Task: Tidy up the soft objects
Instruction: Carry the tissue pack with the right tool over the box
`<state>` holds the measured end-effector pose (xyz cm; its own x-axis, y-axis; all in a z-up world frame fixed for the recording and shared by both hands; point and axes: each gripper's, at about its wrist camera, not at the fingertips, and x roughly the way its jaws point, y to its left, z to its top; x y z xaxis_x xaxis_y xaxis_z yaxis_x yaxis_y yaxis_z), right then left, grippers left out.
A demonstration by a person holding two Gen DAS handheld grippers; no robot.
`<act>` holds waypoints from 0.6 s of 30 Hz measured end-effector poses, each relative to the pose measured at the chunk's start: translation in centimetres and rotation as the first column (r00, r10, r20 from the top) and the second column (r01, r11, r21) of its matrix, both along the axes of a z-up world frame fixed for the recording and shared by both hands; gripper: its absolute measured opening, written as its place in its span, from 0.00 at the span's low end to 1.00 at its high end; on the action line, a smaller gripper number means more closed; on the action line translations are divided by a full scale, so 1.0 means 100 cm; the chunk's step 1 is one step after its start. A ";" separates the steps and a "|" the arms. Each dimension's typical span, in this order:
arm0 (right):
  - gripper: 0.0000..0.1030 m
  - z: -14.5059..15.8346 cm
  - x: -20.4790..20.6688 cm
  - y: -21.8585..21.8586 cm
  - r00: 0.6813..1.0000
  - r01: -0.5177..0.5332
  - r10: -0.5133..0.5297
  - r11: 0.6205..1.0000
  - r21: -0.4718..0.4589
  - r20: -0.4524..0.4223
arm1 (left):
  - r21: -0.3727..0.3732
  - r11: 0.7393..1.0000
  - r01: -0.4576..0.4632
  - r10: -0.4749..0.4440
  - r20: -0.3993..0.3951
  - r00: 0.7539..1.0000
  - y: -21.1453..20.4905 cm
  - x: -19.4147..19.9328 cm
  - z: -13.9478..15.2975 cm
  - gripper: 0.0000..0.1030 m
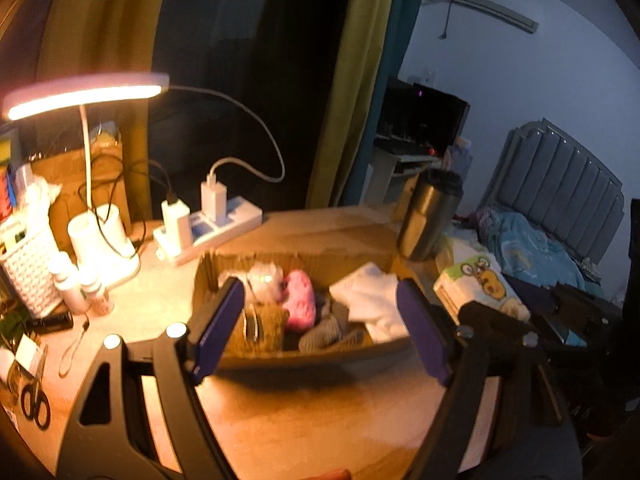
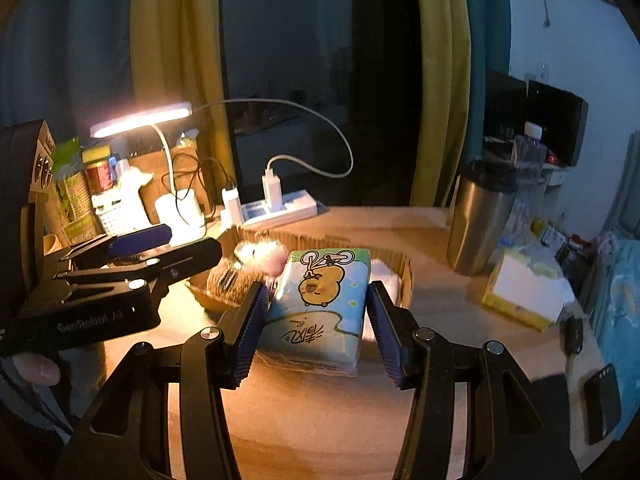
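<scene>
- The right gripper (image 2: pixel 316 320) is pinching the tissue pack (image 2: pixel 320 304), one pad on each long side, and is carrying it above the desk (image 2: pixel 320 420) with the pack's far end pointing to 12 o'clock, toward the cardboard box (image 2: pixel 406 276).
- The pack is looking light and squashy under a slick plastic wrap, so by my judgement it is likely to bulge or slide under a hard squeeze; the two long sides near the middle, where the pads are sitting now, are looking like the best place to hold it.
- The left gripper (image 1: pixel 320 324) is hanging spread wide with nothing between its pads, and it is pointing at the box (image 1: pixel 304 356) from the near side.
- Inside the box, the soft things are lying packed together: a brown knitted piece (image 1: pixel 260 326) at 9 o'clock, a pink plush (image 1: pixel 301 300) just beside it, a grey knitted piece (image 1: pixel 328 334) in the middle and a white cloth (image 1: pixel 370 300) at 3 o'clock.
- All of these are looking limp and light, so a pinch on a thick fold is seeming safer than one on a loose edge.
- Beyond the box at 1 o'clock, a steel tumbler (image 2: pixel 478 220) is standing upright, well apart from the pack.
</scene>
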<state>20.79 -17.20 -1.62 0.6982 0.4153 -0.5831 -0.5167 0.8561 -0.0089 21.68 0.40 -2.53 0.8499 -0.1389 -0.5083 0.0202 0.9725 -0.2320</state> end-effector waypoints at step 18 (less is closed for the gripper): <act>0.53 0.007 0.051 0.019 1.000 -0.009 0.009 1.000 0.006 0.001 | -0.012 0.999 -0.043 0.043 0.022 0.999 0.030 0.042 0.011 0.77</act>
